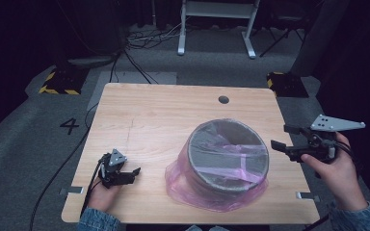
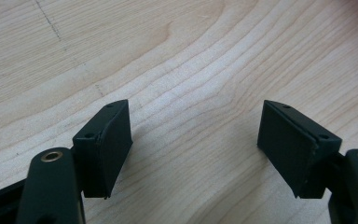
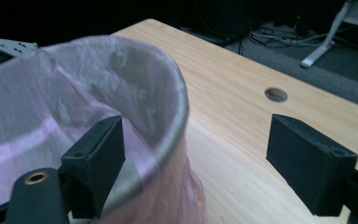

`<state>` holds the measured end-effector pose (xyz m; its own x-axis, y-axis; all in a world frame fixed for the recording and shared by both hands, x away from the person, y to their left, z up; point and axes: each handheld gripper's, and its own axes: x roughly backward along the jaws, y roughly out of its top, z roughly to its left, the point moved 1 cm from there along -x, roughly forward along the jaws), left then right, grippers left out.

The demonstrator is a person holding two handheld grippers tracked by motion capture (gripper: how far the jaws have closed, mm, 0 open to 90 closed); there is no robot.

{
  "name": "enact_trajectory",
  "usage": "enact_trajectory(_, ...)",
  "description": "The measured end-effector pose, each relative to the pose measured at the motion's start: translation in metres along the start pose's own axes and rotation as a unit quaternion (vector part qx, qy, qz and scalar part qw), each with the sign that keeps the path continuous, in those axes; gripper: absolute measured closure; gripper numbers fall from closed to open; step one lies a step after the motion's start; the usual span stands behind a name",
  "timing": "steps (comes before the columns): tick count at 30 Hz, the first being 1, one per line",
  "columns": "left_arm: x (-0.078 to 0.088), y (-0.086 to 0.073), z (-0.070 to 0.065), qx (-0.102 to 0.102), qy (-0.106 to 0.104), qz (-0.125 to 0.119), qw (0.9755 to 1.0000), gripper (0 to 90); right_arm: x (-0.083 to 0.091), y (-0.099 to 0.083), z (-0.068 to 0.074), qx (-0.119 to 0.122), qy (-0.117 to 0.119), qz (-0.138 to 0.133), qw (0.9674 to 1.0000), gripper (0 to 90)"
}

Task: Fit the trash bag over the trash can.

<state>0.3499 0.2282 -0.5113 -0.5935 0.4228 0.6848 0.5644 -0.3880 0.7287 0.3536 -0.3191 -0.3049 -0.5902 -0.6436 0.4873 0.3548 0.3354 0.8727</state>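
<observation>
A round grey bin point(image 1: 228, 156) stands on the wooden table point(image 1: 144, 115), right of centre. A thin pink plastic bag point(image 1: 217, 197) lines it, folds over the rim and bunches around its base. My left gripper point(image 1: 134, 174) rests low at the table's front left, well apart from the bin. In the left gripper view the left gripper point(image 2: 196, 140) is open over bare wood. My right gripper point(image 1: 282, 136) hovers at the bin's right side and points toward the rim. In the right gripper view the right gripper point(image 3: 196, 149) is open, with the bag-covered rim point(image 3: 168, 135) just past its left jaw.
A round cable hole point(image 1: 223, 99) sits near the table's far edge. Small metal brackets point(image 1: 306, 196) stick out at the front corners. Behind the table lie floor cables point(image 1: 144, 38), a white desk frame point(image 1: 217, 24) and yellow-and-black striped bases point(image 1: 60, 82).
</observation>
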Motion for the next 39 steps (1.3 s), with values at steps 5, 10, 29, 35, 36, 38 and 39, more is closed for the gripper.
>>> enact_trajectory(5,0.0,0.0,0.0,0.0,0.0,0.0,1.0,25.8,-0.012,0.016,0.009,0.015,0.014,-0.009,0.9997,18.7)
enact_trajectory(10,0.0,0.0,0.0,0.0,0.001,-0.001,1.0,25.8,-0.023,0.033,0.02,0.029,0.028,-0.014,0.9991,18.3)
enact_trajectory(29,0.0,0.0,0.0,0.001,0.001,0.0,1.0,25.8,-0.084,0.062,0.077,0.076,0.101,0.029,0.9916,27.6)
enact_trajectory(35,0.0,0.0,0.0,0.001,0.001,0.0,1.0,25.8,-0.103,0.059,0.086,0.08,0.118,0.036,0.9891,31.5)
enact_trajectory(36,0.0,0.0,0.0,0.001,0.001,0.0,1.0,25.8,-0.107,0.059,0.087,0.081,0.119,0.039,0.9888,31.6)
enact_trajectory(38,0.0,0.0,0.0,0.001,0.001,0.0,1.0,25.8,-0.114,0.056,0.088,0.086,0.119,0.046,0.9881,31.6)
enact_trajectory(39,0.0,0.0,0.0,0.001,0.001,0.0,1.0,25.8,-0.117,0.055,0.089,0.088,0.119,0.049,0.9877,31.7)
